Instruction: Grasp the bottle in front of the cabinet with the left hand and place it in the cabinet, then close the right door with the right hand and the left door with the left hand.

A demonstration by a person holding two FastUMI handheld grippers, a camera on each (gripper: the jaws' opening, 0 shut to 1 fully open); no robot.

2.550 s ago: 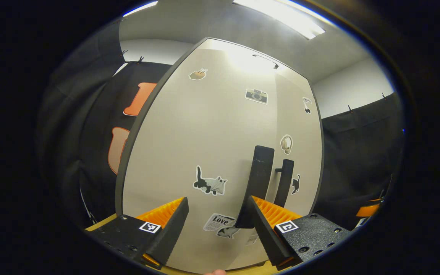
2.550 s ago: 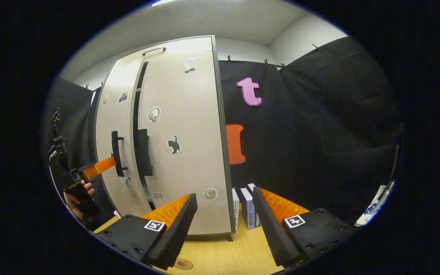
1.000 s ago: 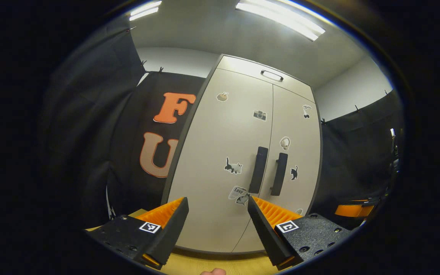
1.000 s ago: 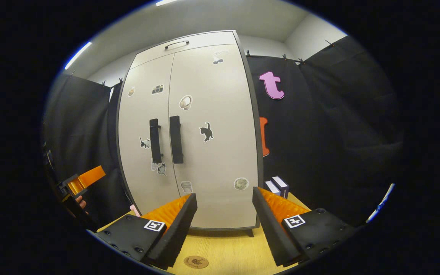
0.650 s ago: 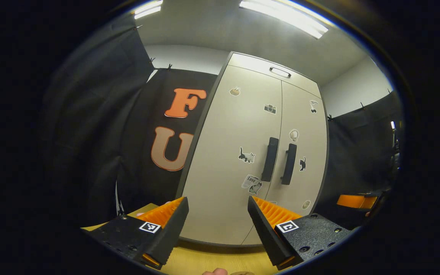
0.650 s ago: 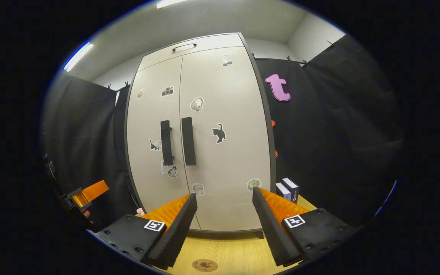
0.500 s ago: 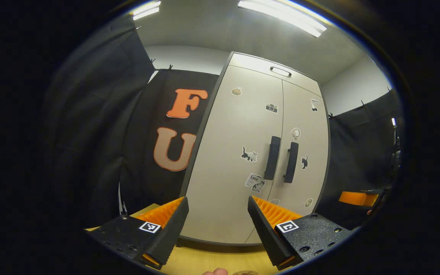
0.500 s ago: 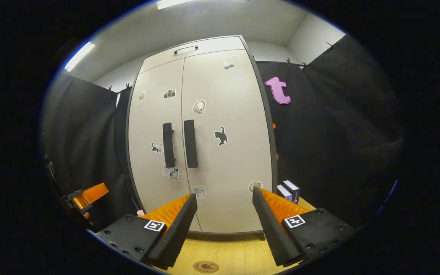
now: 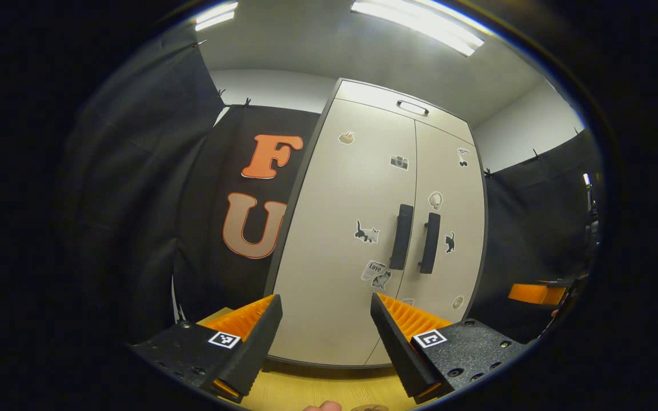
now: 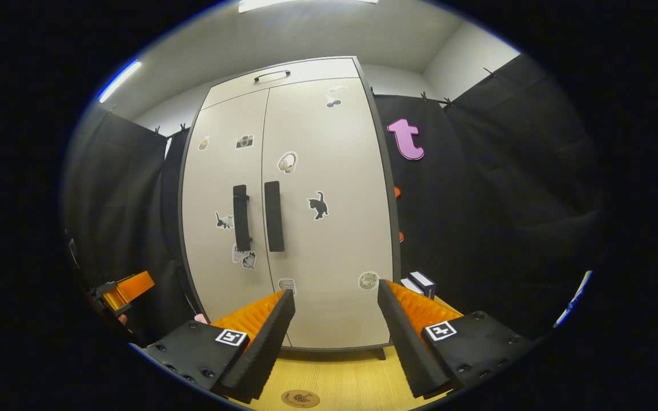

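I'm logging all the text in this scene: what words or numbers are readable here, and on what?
"Love": sticker on the left door.
Boxes beside the cabinet: print too small to read.
Round mark on the table: too blurred to read.

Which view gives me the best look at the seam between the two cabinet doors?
The right gripper view: it faces the cabinet almost head-on, and the seam runs unbroken from top to bottom with both handles beside it. The left gripper view shows the seam from an angle, farther off.
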